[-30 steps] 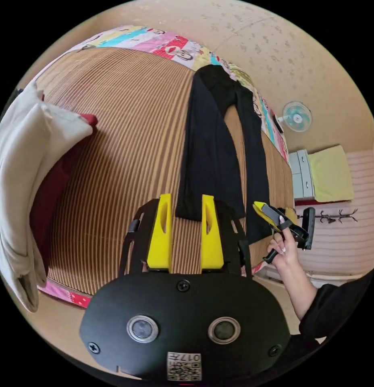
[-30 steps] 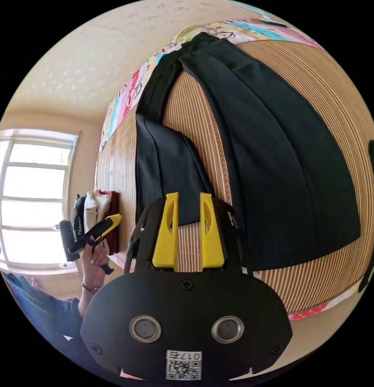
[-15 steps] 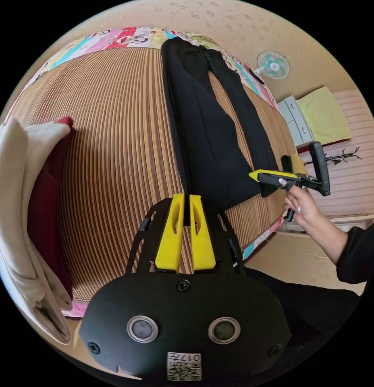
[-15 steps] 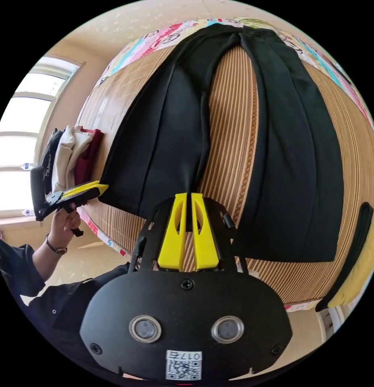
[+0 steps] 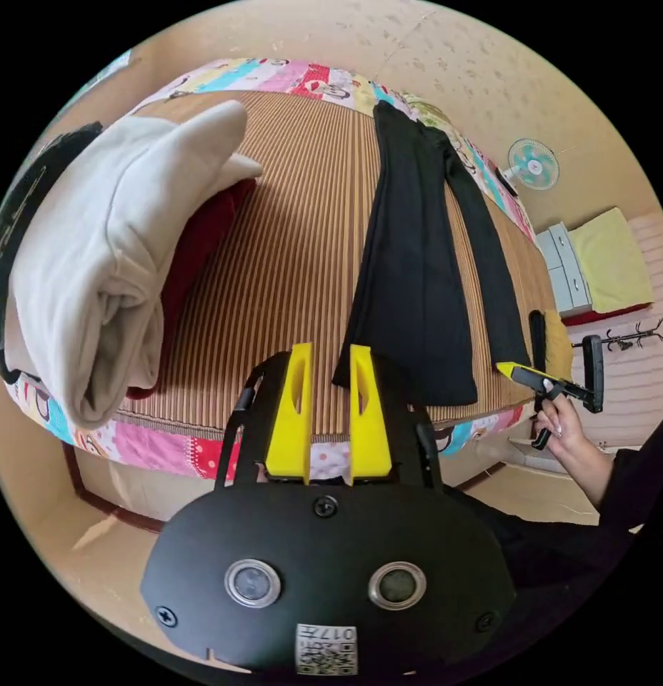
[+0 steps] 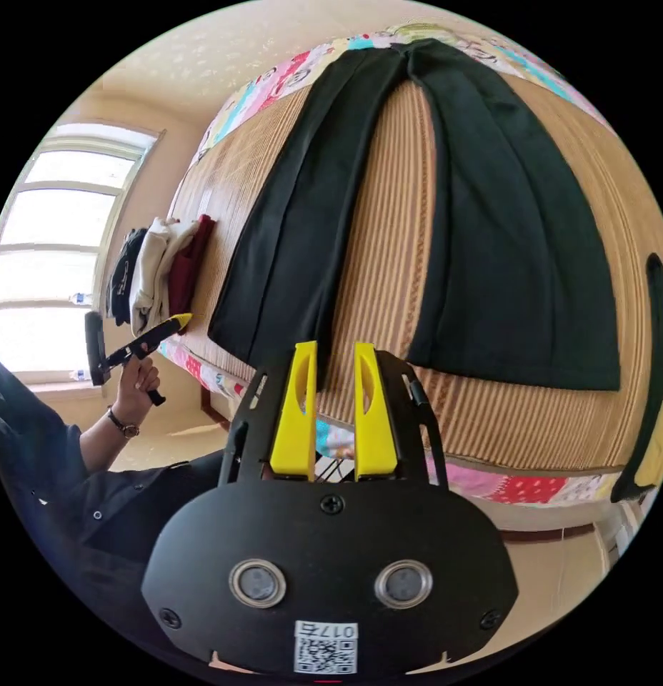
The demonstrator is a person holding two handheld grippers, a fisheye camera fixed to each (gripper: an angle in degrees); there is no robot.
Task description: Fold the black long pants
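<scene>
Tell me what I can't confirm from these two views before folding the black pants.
- Waistband of the black long pants: at the far bed edge, too small in both views.
- Stack of folded clothes, cream over dark red: lower items covered by the cream one, left gripper view.
- Black-and-yellow item: cut off by the right gripper view's edge.

Bed (image 5: 296, 236): covered by a brown striped woven mat, over a bright patchwork cartoon-print sheet (image 5: 167, 450) showing along its edges.
Stack of folded clothes (image 5: 110, 236): cream, dark red and black, at one corner of the bed.
Floor (image 5: 489, 78): beige, faintly speckled.
Standing fan (image 5: 533, 166): pale teal, beyond the far edge of the bed.
Drawer unit (image 5: 569, 279): white, beside a yellow-green cloth (image 5: 611, 250).
Coat rack (image 5: 631, 336): dark, against a pale pink striped wall.
Window (image 6: 38, 250): large, multi-paned, strong daylight.
</scene>
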